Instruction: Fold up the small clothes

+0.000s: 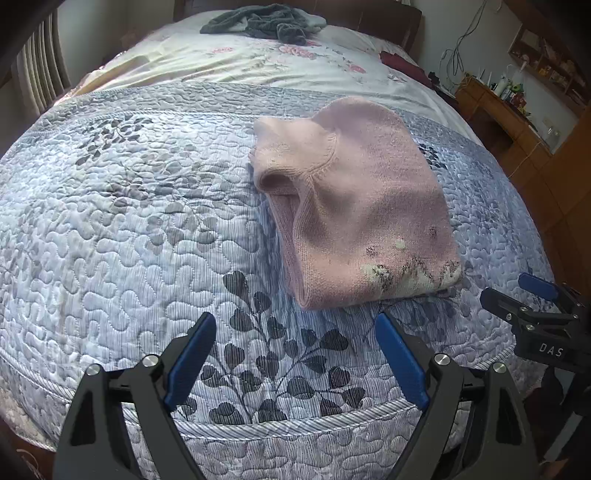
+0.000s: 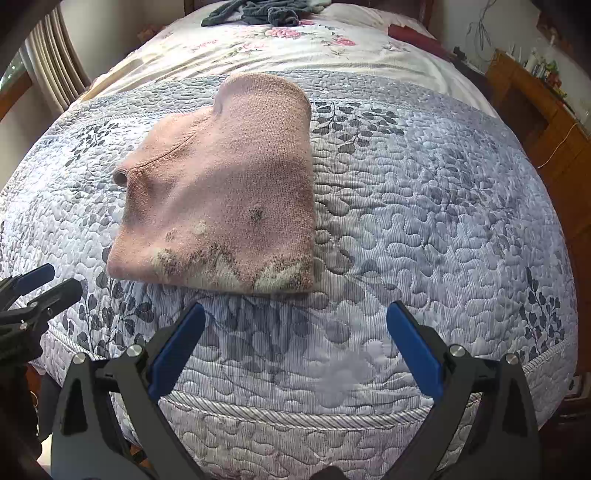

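Both grippers are empty and spread wide right now. The left hand-held gripper [image 1: 295, 325] hovers over the near edge of the quilt [image 1: 129, 229], and the right hand-held gripper [image 2: 295, 317] does the same a bit to its right, neither touching anything.

Just past them sits the pink sweater [image 2: 221, 192], already folded into a compact bundle on the quilt, with its patterned hem [image 2: 236, 271] facing the near side and the neck opening [image 1: 275, 181] on its left. So I'd say the fold is mostly done — what's left looks like one more halving or just a tidy-up.

If you go for another fold, pinch both near hem corners through all the layers, lift low, and carry them straight toward the far edge so the stack doesn't slide. Knit is floppy, so go slow.

Way at the back there's a grey garment [image 1: 266, 22] bunched on the floral sheet [image 1: 221, 62] — probably next.
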`<action>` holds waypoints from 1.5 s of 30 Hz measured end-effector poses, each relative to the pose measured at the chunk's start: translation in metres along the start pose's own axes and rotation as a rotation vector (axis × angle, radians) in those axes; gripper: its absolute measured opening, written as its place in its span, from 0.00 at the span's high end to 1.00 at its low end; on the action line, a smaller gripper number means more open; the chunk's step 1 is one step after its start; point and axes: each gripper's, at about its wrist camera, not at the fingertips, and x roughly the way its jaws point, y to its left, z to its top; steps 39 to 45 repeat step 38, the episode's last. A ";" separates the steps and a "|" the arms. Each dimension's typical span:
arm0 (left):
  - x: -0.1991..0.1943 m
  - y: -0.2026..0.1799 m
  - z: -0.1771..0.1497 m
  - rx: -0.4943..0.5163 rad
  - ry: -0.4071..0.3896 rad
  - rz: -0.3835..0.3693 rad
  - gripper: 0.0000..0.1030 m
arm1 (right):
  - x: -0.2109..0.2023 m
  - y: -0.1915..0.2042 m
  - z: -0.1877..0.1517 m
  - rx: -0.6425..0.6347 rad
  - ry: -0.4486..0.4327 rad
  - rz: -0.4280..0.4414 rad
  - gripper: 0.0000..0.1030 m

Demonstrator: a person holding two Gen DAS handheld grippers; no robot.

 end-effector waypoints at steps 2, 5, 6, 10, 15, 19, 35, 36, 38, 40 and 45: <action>-0.001 -0.001 -0.001 0.001 -0.004 0.007 0.14 | -0.002 0.000 0.001 0.000 -0.003 -0.001 0.05; -0.002 -0.002 -0.003 0.003 -0.002 0.011 0.14 | -0.005 0.001 0.003 0.001 -0.005 -0.016 0.05; -0.003 -0.002 -0.003 0.003 -0.002 0.010 0.14 | -0.006 0.001 0.004 0.000 -0.009 -0.019 0.05; -0.003 -0.002 -0.004 0.010 -0.003 0.022 0.14 | -0.008 0.000 0.005 0.008 -0.014 -0.011 0.05; 0.000 -0.001 -0.004 0.004 0.007 0.023 0.14 | -0.009 -0.002 0.007 0.013 -0.017 -0.016 0.04; -0.003 -0.004 -0.002 0.017 -0.006 0.033 0.14 | -0.004 -0.002 0.007 0.018 -0.003 -0.017 0.04; 0.001 -0.008 -0.002 0.028 0.002 0.034 0.14 | 0.009 -0.005 0.000 0.040 0.029 -0.039 0.04; 0.002 -0.008 -0.003 0.029 0.003 0.034 0.14 | 0.009 -0.005 -0.001 0.041 0.030 -0.039 0.04; 0.003 -0.008 -0.003 0.029 0.006 0.033 0.14 | 0.010 -0.004 -0.001 0.042 0.032 -0.042 0.04; 0.003 -0.008 -0.003 0.029 0.006 0.033 0.14 | 0.010 -0.004 -0.001 0.042 0.032 -0.042 0.04; 0.003 -0.008 -0.003 0.029 0.006 0.033 0.14 | 0.010 -0.004 -0.001 0.042 0.032 -0.042 0.04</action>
